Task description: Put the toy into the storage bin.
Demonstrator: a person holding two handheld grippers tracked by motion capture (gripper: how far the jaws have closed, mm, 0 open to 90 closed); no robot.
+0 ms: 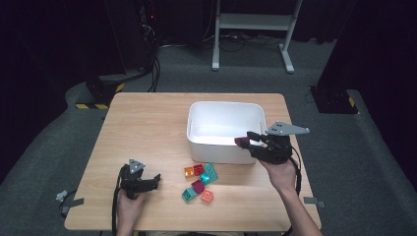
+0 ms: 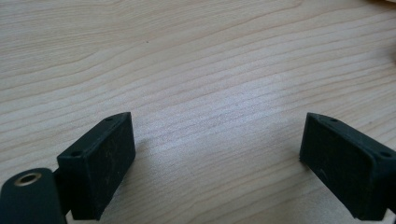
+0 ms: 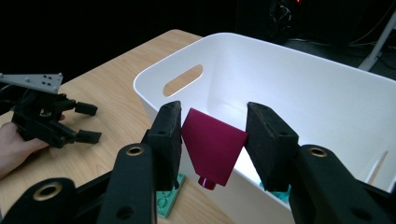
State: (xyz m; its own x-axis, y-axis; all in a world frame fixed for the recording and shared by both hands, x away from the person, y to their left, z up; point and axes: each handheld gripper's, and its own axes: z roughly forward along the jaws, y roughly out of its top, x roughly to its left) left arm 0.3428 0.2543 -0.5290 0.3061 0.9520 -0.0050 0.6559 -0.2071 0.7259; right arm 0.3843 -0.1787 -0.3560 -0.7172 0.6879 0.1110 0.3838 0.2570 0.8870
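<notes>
While our right gripper (image 3: 214, 126) clamps a dark red block (image 3: 212, 144) between its black jaws, the block hangs tilted over the near rim of the white bin (image 1: 223, 147), its round stud pointing down. That block is smooth, glossy plastic with a wedge-like outline, and the jaw pads pressing on it are matte and finely grained. We see the bin as a rounded rectangular tub of smooth white plastic, with an oval handle slot cut in its end wall. It stands on a pale wooden table (image 2: 196, 60), whose wavy grain shows sharply in the left gripper view. From the high view we can count a cluster of small blocks (image 1: 199, 182) in orange, red, teal and magenta just in front of the bin, while the right gripper view catches only a teal studded corner of one under its jaws. Our right hand (image 1: 282, 175) reaches in from the bin's near right corner, gripper raised and aimed across the rim. Our left gripper (image 1: 156, 181) rests low on the table, well to the left of the bin, its jaws spread wide apart with nothing between them.
</notes>
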